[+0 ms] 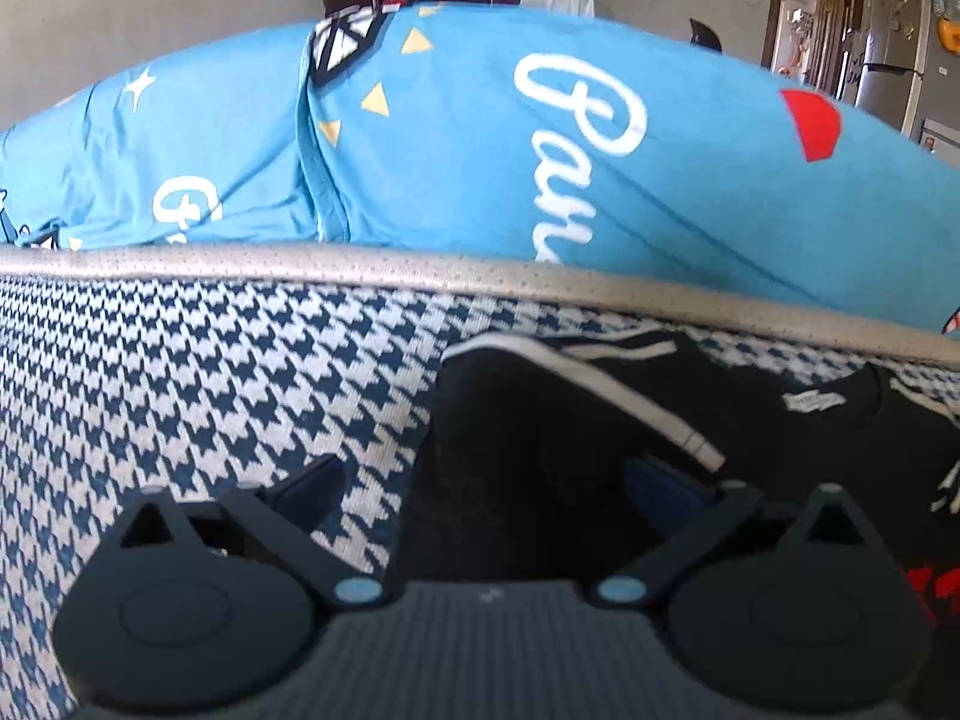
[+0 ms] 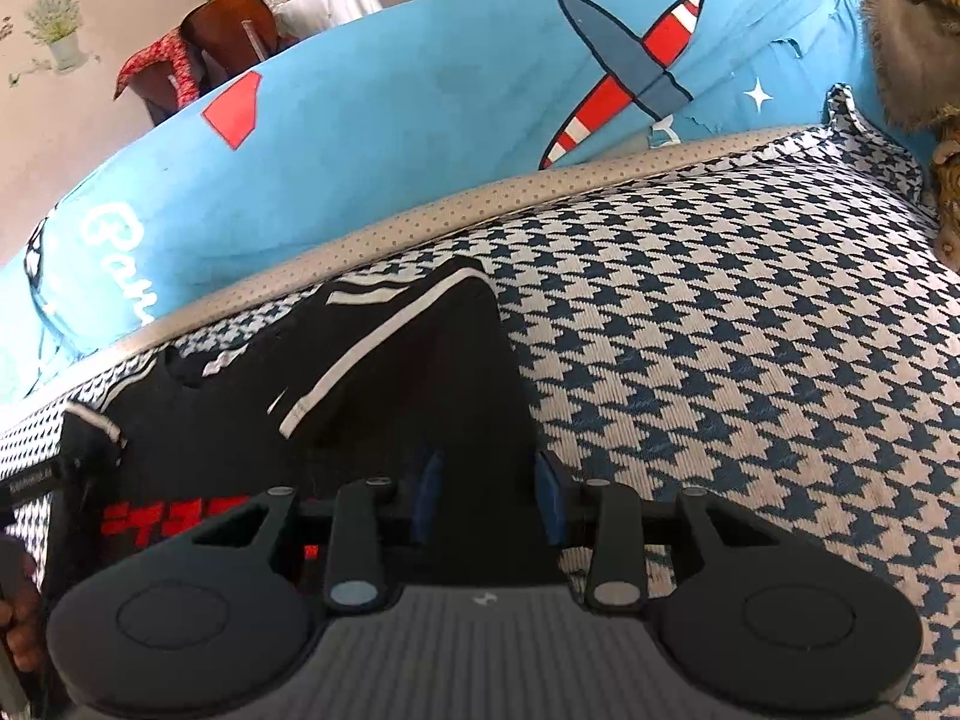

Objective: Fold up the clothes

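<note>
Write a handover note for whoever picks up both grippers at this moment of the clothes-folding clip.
Left gripper: fully open, holds nothing; the folded-in sleeve of the black garment lies between its fingers.
Right gripper: part closed on the garment's right edge, which runs between its blue pads.
Garment lies on the houndstooth cushion, in front of the blue printed cover.
Done: both white-striped sleeves look folded inward.
Left: fold the body up and smooth it.

We see a matt black cloth garment with white trim lying on coarse woven houndstooth fabric. The blue printed sheet looks soft, smooth cotton. Both claws are matt black plastic with ribbed bodies.
</note>
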Demonstrator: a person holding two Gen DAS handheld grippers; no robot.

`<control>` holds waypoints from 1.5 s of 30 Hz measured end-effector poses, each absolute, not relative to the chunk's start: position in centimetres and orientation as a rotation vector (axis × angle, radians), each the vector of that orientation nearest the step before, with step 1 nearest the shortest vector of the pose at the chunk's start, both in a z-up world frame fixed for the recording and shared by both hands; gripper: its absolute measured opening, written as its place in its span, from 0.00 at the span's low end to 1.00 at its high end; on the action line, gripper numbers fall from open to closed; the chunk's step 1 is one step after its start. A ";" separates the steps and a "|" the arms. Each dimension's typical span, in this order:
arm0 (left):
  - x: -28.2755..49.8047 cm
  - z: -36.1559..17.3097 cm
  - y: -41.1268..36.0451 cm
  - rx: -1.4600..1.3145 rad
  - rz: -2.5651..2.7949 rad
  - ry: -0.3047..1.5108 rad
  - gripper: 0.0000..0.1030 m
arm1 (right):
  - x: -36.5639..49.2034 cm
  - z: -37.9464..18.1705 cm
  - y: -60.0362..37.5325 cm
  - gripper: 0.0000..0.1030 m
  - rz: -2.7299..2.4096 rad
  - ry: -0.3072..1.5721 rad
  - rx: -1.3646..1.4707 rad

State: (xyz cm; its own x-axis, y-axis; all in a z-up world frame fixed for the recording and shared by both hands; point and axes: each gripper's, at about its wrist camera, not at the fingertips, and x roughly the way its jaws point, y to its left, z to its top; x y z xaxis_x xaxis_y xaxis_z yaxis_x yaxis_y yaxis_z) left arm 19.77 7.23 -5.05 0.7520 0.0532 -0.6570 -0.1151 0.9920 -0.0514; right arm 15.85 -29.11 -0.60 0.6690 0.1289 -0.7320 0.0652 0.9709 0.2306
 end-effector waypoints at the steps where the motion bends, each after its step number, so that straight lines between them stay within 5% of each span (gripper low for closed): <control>1: 19.5 -4.8 7.1 -0.090 0.086 0.710 1.00 | 15.6 -0.6 -29.2 0.34 0.042 0.842 0.240; 16: 12.9 -3.2 7.1 -0.064 0.051 0.751 1.00 | 13.1 -2.1 -29.4 0.33 0.135 0.812 0.182; 20: 11.7 -3.5 7.3 -0.074 0.061 0.790 1.00 | 13.1 -2.1 -29.3 0.15 0.113 0.802 0.180; 23: 11.2 -3.4 7.2 -0.084 0.054 0.802 1.00 | 13.0 -1.6 -29.2 0.12 0.131 0.789 0.205; 32: 11.5 -3.6 6.4 -0.081 0.027 0.835 1.00 | 12.8 -0.8 -29.1 0.14 0.143 0.772 0.227; 36: 11.7 -3.8 6.2 -0.080 0.030 0.842 1.00 | 12.9 -1.4 -29.8 0.31 0.125 0.800 0.250; 41: 11.8 -4.0 6.3 -0.084 0.046 0.854 1.00 | 12.9 -2.2 -29.7 0.32 0.127 0.805 0.261; 43: 11.8 -4.0 6.4 -0.087 0.049 0.857 1.00 | 13.0 -2.4 -29.4 0.29 0.138 0.796 0.249; 45: 11.7 -4.0 6.6 -0.090 0.050 0.859 1.00 | 13.0 -2.4 -28.9 0.16 0.153 0.795 0.238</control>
